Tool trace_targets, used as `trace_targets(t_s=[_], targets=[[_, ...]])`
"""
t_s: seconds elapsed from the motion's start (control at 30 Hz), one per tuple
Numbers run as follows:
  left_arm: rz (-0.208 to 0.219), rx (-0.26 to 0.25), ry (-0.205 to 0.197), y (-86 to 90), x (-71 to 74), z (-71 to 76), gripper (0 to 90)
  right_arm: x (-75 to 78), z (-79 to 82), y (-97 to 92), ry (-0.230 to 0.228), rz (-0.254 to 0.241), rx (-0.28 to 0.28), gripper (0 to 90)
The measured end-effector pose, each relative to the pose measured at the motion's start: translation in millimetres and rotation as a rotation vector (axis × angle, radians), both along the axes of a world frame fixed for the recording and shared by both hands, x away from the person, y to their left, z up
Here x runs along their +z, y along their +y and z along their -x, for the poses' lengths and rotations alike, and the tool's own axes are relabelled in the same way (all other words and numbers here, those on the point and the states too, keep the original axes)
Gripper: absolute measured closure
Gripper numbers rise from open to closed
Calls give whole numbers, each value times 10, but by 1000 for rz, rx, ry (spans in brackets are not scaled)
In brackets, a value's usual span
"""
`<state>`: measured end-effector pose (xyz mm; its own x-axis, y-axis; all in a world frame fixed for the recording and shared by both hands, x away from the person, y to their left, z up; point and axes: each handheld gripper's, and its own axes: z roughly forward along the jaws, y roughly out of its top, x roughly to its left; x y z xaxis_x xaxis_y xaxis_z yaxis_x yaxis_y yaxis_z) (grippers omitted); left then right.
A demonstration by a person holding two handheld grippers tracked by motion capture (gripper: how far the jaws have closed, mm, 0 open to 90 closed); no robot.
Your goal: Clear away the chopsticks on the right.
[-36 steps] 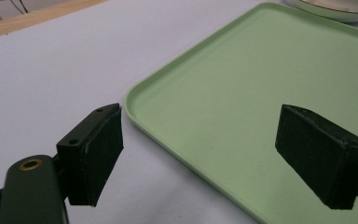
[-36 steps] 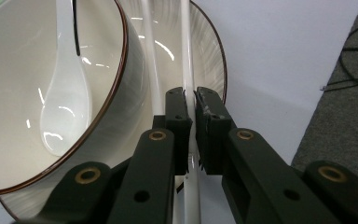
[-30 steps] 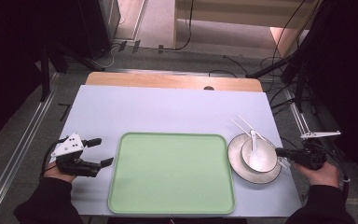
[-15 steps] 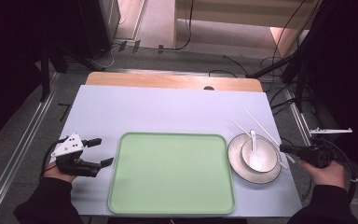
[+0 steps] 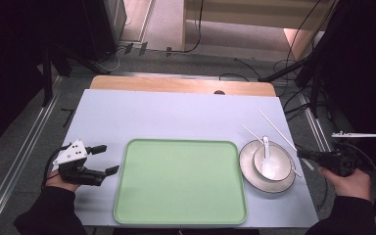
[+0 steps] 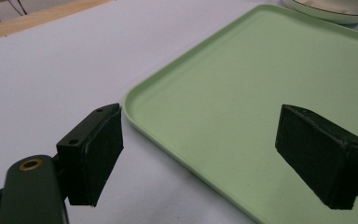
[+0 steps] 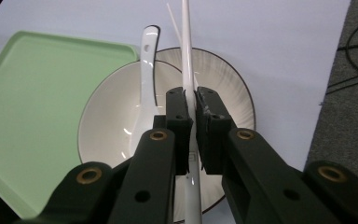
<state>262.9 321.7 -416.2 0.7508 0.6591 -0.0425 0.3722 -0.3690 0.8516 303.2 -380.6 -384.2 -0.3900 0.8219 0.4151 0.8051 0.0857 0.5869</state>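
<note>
Here the green tray (image 5: pixel 181 183) lies in the middle of the table (image 5: pixel 176 115), and every place below is given from this tray.

Right of the tray, just beside its edge, stands a pale bowl (image 5: pixel 286 169) with a dark rim line. A white spoon (image 5: pixel 268 161) lies inside the bowl, with its handle pointing away from the person.

The right gripper (image 5: pixel 304 154) is further right of the tray, past the bowl. In the right gripper view its jaws are pressed together on a thin white chopstick (image 7: pixel 186 56), which runs forward between the pads and out over the bowl. In the high view this chopstick (image 5: pixel 269 147) crosses above the far side of the bowl. A second chopstick (image 5: pixel 276 128) lies on the table to the right of the tray and beyond the bowl, apart from the first one.

The left gripper (image 5: pixel 106 159) is left of the tray, near its left edge, in the person's left hand (image 5: pixel 61 181). Its jaws stand wide apart and there is nothing between them. In the left gripper view one pad (image 6: pixel 95 151) is over the bare table and the other is over the tray (image 6: pixel 261 84), so the tray's corner is seen in the gap between them.
</note>
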Motion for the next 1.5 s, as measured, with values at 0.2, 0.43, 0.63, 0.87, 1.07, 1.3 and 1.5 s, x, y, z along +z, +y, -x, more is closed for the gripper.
trace_targets(t_s=[0.2, 0.43, 0.63, 0.87, 1.07, 1.3, 1.5], targets=[[0, 1, 2, 5, 1, -1, 151, 71, 30, 136, 1, -4, 25, 853], [-2, 1, 6, 10, 1, -4, 151, 128, 63, 318, 0, -5, 56, 853], [-1, 4, 5, 13, 0, 1, 151, 163, 88, 496, -2, -11, 83, 853], [2, 2, 4, 27, 0, 3, 151, 180, 116, 701, -13, -20, 111, 853], [4, 5, 3, 31, -2, 4, 151, 176, 147, 897, -22, -18, 142, 852], [6, 6, 2, 34, 0, 7, 151, 146, 186, 1124, -26, -16, 178, 853], [5, 3, 1, 36, 3, 9, 151, 60, 219, 1308, -34, -6, 195, 853]])
